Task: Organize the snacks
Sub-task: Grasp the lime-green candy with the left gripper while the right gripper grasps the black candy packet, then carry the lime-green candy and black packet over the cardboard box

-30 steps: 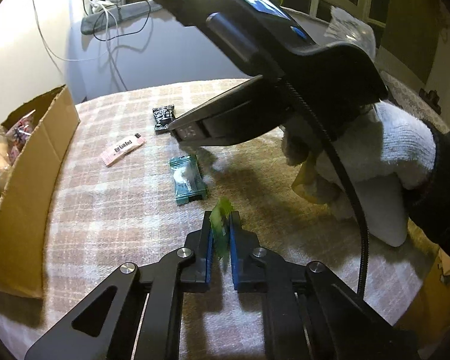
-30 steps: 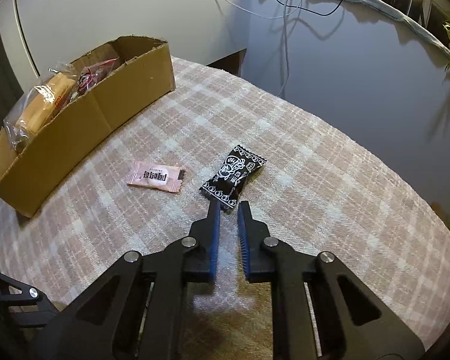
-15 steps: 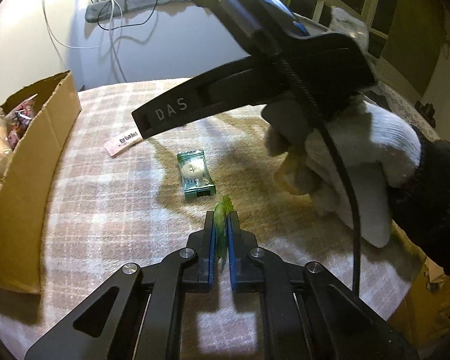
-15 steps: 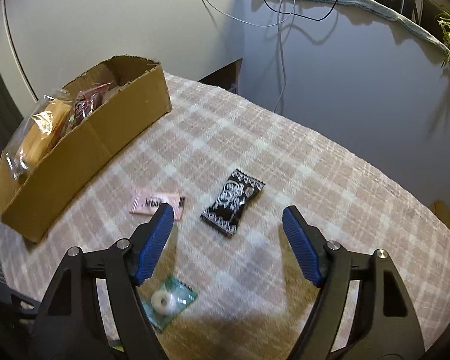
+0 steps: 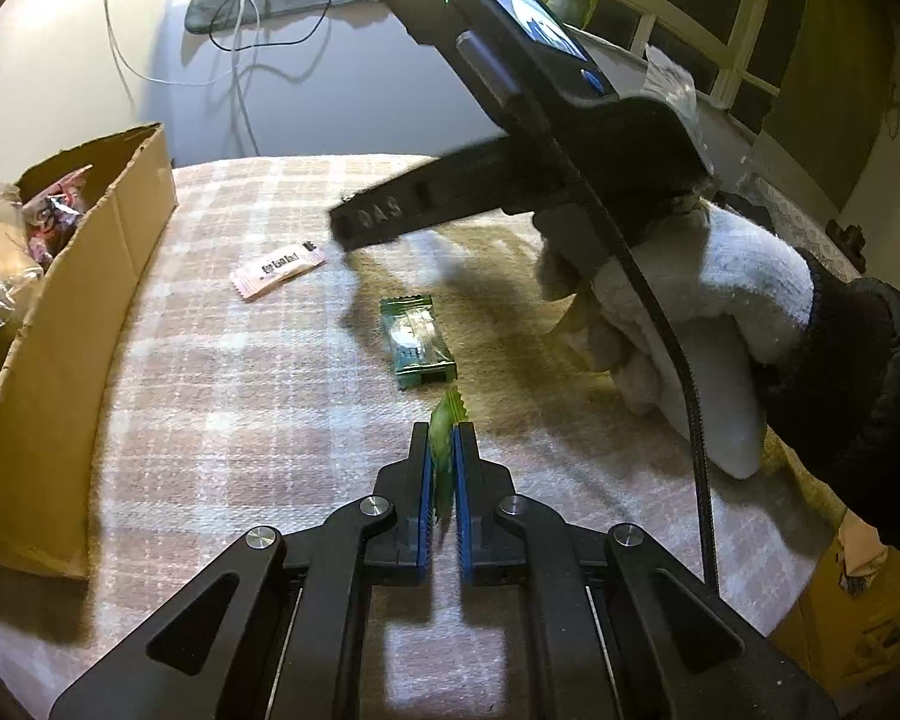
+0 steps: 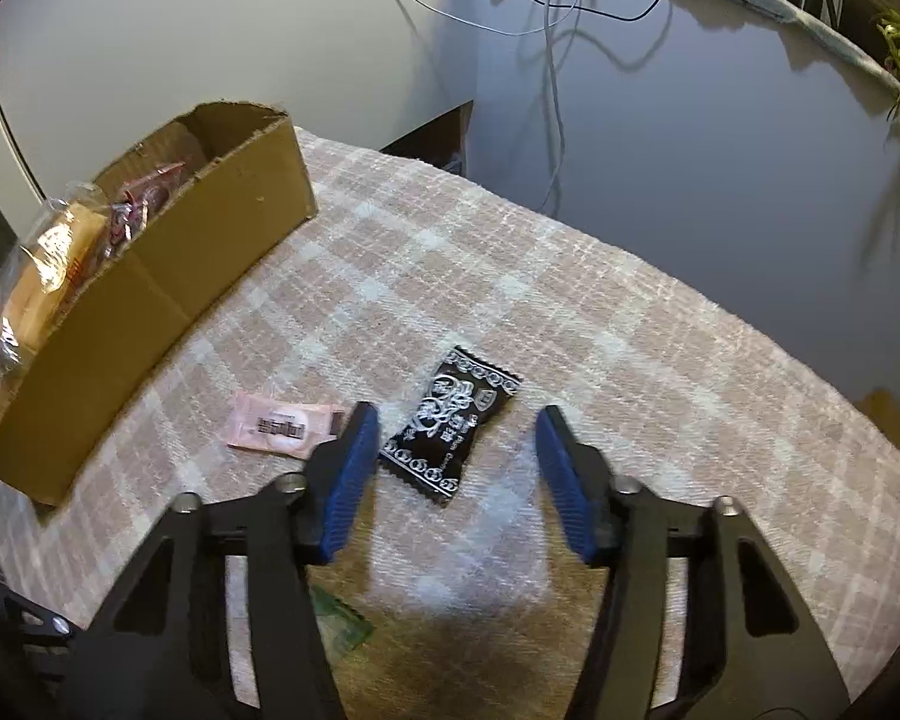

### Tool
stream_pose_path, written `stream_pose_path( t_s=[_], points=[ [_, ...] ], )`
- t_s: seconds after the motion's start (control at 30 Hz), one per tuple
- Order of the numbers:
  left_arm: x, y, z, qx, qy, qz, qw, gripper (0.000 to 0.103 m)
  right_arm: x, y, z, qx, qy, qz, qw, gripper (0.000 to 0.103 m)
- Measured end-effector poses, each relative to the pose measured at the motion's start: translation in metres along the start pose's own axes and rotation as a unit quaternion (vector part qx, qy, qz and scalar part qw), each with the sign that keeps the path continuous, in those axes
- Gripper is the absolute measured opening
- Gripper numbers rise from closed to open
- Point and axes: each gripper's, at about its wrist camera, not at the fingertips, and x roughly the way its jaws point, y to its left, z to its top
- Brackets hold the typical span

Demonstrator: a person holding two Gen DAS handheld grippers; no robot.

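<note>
My left gripper point(image 5: 442, 450) is shut on a small green candy wrapper point(image 5: 445, 429) and holds it above the checked tablecloth. A teal packet point(image 5: 417, 341) lies just ahead of it, and a pink packet point(image 5: 277, 267) lies further left. My right gripper point(image 6: 457, 450) is open, its jaws wide either side of a black packet point(image 6: 453, 425) on the cloth. The pink packet point(image 6: 285, 429) lies left of its left finger. The teal packet point(image 6: 337, 624) peeks out under that finger. The right gripper body point(image 5: 510, 138) hangs over the table in the left wrist view.
A cardboard box point(image 5: 75, 306) with bagged snacks stands at the table's left edge; it also shows in the right wrist view point(image 6: 168, 282). The round table's point(image 6: 720, 396) edge curves at the right. A wall with cables point(image 6: 552, 60) is behind.
My right gripper has opened wide and moved forward and down over the black packet. My left gripper has kept hold of the green wrapper and drawn back slightly.
</note>
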Motion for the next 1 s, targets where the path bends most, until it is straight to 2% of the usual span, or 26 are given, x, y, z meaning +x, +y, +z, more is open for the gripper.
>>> stream_pose_path(
  t_s=[0.03,0.07,0.3,0.6,0.7,0.9,1.0],
  points=[
    [0.0,0.001,0.0,-0.002,0.0,-0.002,1.0,0.006,0.0,0.002,0.0,-0.013,0.001,-0.012,1.0,0.041],
    [-0.001,0.001,0.0,-0.004,-0.001,-0.002,1.0,0.006,-0.001,0.003,0.0,-0.015,0.003,-0.011,1.0,0.027],
    [-0.01,0.012,0.002,-0.017,-0.008,-0.001,0.9998,0.006,-0.007,0.001,-0.001,-0.005,0.005,-0.007,1.0,0.028],
    [-0.021,0.022,0.005,-0.023,-0.019,0.001,0.9996,0.005,-0.038,-0.004,-0.01,0.009,-0.016,-0.008,1.0,0.028],
    [-0.019,0.021,0.004,-0.015,-0.017,0.001,0.9997,0.005,-0.047,-0.005,-0.012,0.011,-0.02,-0.008,1.0,0.028],
    [-0.006,0.018,-0.002,-0.008,0.011,-0.009,0.9999,0.005,-0.051,-0.007,-0.015,0.013,-0.019,-0.009,1.0,0.028],
    [-0.004,0.017,-0.002,-0.002,0.009,-0.008,0.9999,0.005,-0.051,-0.009,-0.019,0.015,-0.018,-0.009,1.0,0.028]
  ],
)
